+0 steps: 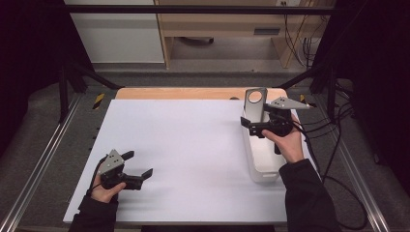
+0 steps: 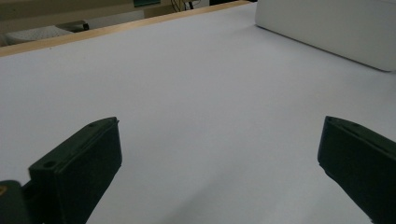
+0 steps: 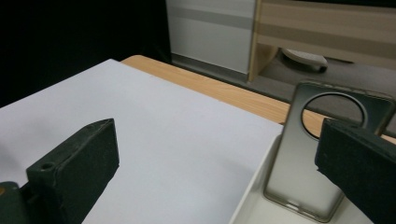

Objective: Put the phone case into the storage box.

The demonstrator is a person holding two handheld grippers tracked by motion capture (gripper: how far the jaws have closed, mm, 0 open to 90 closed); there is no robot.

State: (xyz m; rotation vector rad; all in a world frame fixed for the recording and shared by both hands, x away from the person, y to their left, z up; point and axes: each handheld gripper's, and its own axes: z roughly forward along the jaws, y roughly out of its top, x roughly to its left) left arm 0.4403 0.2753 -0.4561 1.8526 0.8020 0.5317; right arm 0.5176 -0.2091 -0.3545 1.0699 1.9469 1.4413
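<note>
A grey phone case (image 1: 255, 100) with a large round hole near its top stands upright at the far end of a white box (image 1: 263, 166) on the right of the table. My right gripper (image 1: 249, 126) hovers over that box, just in front of the case, jaws wide open and holding nothing. In the right gripper view the case (image 3: 299, 182) leans inside the box's corner (image 3: 250, 198), partly behind the right jaw of my right gripper (image 3: 217, 163). My left gripper (image 1: 140, 163) rests low at the front left, open and empty; in its own view the left gripper (image 2: 219, 158) faces bare table.
A white sheet (image 1: 183, 145) covers the table, with a wooden edge (image 1: 193, 93) at the far side. The white box's long side (image 2: 336, 28) lies far off to the right in the left gripper view. Black cables (image 1: 338, 159) trail off the table's right side.
</note>
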